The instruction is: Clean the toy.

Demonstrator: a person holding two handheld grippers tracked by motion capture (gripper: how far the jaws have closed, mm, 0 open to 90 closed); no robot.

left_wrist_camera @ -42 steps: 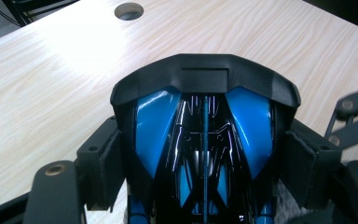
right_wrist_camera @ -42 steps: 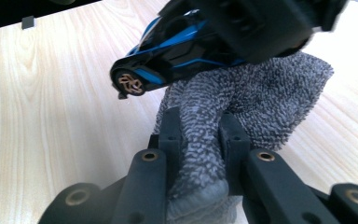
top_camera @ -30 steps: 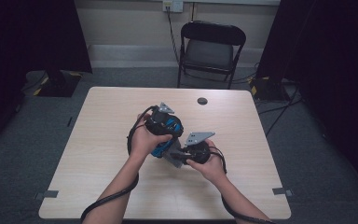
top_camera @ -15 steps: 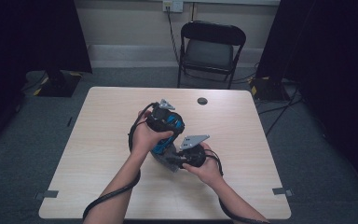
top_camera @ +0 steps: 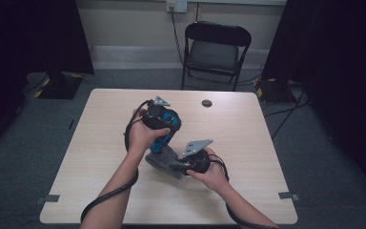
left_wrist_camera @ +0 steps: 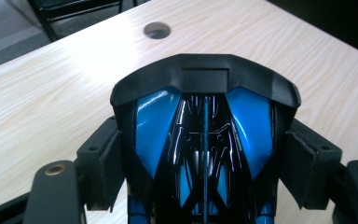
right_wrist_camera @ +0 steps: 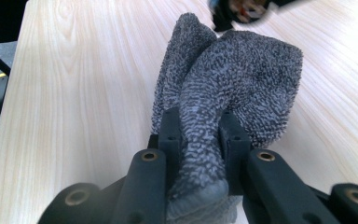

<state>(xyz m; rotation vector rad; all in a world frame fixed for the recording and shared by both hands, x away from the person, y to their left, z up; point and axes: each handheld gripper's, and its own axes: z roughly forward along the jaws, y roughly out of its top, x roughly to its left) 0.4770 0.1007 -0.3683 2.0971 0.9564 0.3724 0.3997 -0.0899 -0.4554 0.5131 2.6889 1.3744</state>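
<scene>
From the high view: held a blue and black tool [top_camera: 163, 129] above the middle of the table [top_camera: 248, 143] in the left gripper [top_camera: 159, 125], nose slanting down toward the person; pinched a grey cloth [top_camera: 162, 162] in the right gripper [top_camera: 183, 166], just below and to the right of the tool. Cloth lying flat on the wood, its upper edge meeting the tool's lower end, so likely a wipe of the tool to come. Right hand [top_camera: 214, 174] nearer the cloth, left hand [top_camera: 143, 136] nearer the tool, the two close together. From the left gripper view: clamped wide on the glossy tool body [left_wrist_camera: 205, 121], a pad [left_wrist_camera: 105, 168] pressed to each flank, long axis running straight out between the jaws toward a round hole [left_wrist_camera: 157, 30] in the tabletop. From the right gripper view: nearly closed on a bunched fold of the nubby cloth [right_wrist_camera: 242, 79], the rest spreading away ahead on the table, far end reaching the blurred tool tip [right_wrist_camera: 242, 9] at the top edge. Lay of the cloth ahead of and under the tool, so an upward drag along the tool's length looked the natural next stroke.
</scene>
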